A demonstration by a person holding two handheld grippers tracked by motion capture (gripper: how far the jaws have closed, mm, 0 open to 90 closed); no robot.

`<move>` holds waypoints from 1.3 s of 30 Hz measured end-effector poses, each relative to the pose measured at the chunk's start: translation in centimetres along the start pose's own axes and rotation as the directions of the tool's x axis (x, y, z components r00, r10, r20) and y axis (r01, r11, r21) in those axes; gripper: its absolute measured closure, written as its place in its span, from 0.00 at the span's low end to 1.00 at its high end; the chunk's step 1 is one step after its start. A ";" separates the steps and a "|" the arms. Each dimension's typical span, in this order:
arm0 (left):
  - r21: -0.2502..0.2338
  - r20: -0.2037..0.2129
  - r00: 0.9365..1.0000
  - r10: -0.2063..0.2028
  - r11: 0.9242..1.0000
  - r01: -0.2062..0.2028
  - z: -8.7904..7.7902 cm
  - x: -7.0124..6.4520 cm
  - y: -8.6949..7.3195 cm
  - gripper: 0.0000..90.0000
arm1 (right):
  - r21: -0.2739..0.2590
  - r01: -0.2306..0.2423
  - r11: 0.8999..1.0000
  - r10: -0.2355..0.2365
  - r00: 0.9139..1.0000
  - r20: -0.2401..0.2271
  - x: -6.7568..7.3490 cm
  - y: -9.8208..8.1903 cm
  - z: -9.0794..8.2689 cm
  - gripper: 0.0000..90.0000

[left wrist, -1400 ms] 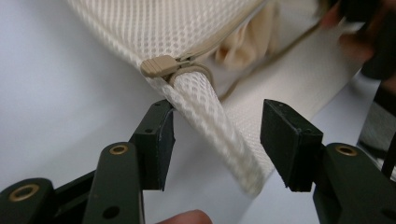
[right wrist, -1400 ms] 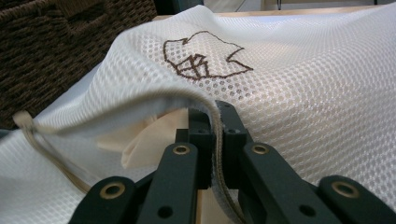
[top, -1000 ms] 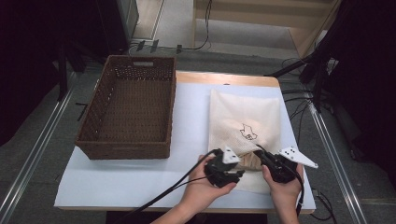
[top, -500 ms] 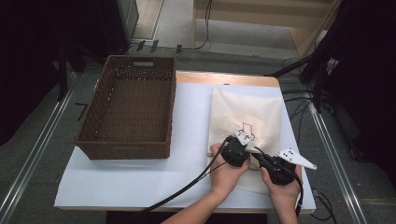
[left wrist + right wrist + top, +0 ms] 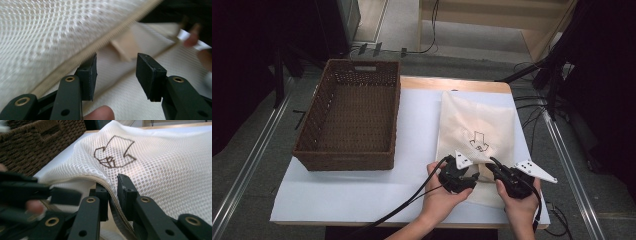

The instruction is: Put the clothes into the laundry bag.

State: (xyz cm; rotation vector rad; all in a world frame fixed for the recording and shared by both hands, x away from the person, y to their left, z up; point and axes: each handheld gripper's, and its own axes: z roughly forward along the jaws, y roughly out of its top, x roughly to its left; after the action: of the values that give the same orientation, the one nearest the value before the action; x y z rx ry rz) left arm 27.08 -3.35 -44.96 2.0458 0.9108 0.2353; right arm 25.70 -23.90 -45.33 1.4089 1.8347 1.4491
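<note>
A white mesh bag [image 5: 477,120] with a black drawn logo [image 5: 113,152] lies flat on the right of the table, its tan zipper edge [image 5: 82,53] toward me. At the bag's near edge, my right gripper [image 5: 490,163] [image 5: 113,191] is shut on the zipper edge and lifts the upper layer a little. My left gripper [image 5: 473,176] [image 5: 116,72] is open just left of it, its jaws pointing into the gap under the zipper and holding nothing. A tan tab [image 5: 125,47] shows inside the opening. In the right gripper view the left gripper [image 5: 62,195] is a dark blur at the left.
A brown wicker basket [image 5: 352,120], nothing in it, stands on the left half of the white table cover [image 5: 362,195]. Cables trail from both grippers over the near table edge. Dark stands and cables crowd the floor to the right of the table.
My left gripper went forward onto the bag half a second ago and has come back to the near zipper edge. The right gripper has stayed in place, shut on the bag.
</note>
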 end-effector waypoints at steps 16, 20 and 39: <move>-0.067 -0.123 0.989 -0.076 0.995 0.068 -5.5 6.8 -1.7 0.71 | 0.163 0.078 0.984 -0.068 0.996 -0.063 0.0 -2.3 0.0 0.80; 0.012 -0.143 0.987 -0.069 0.997 0.071 -3.6 7.6 -2.5 0.64 | 0.096 0.060 0.994 -0.048 0.991 -0.123 -0.4 -2.5 -1.7 0.64; 0.061 -0.078 0.995 -0.070 0.995 0.075 -3.0 8.5 -3.8 0.88 | 0.208 -0.105 0.972 0.039 0.953 0.300 -5.3 -3.5 -2.1 0.77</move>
State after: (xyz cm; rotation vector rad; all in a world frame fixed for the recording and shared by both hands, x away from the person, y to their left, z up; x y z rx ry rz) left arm 29.77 5.70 -47.38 2.0698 1.0491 0.2484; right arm 24.62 -29.38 -49.05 1.7126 1.8086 1.0204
